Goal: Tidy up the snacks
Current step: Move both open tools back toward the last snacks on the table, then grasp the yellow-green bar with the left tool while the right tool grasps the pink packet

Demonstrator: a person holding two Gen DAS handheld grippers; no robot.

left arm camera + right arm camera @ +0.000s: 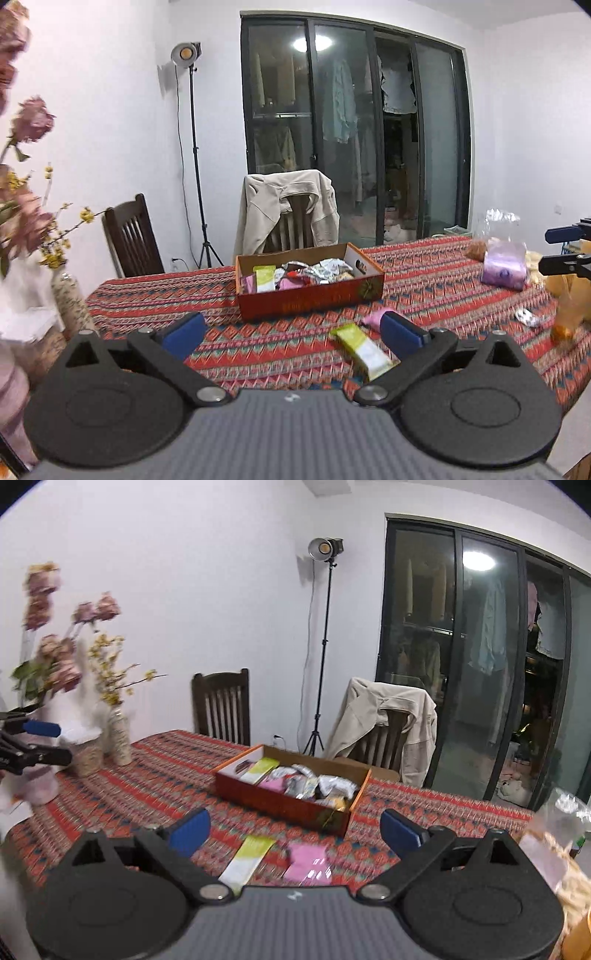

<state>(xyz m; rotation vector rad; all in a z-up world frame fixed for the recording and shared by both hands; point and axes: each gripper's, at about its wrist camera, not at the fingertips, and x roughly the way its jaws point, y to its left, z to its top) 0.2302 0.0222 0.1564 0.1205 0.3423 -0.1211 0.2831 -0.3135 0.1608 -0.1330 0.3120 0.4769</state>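
Note:
A red cardboard box (314, 299) (280, 805) stands on the patterned tablecloth and holds several snack packets. In front of it lie a green-and-white packet (360, 349) (251, 856) and a pink packet (373, 316) (308, 860). My left gripper (291, 334) hangs open above the cloth, nothing between its blue pads. My right gripper (295, 830) is open too, over the two loose packets without touching them. Each gripper shows at the edge of the other's view: the right gripper (565, 251), the left gripper (40, 742).
Vases of dried flowers (118, 738) stand at the table's left end. Clear bags of snacks (504, 258) and a small foil packet (528, 317) lie at the right end. Two wooden chairs (221, 709), one draped with a beige jacket (288, 210), stand behind the table.

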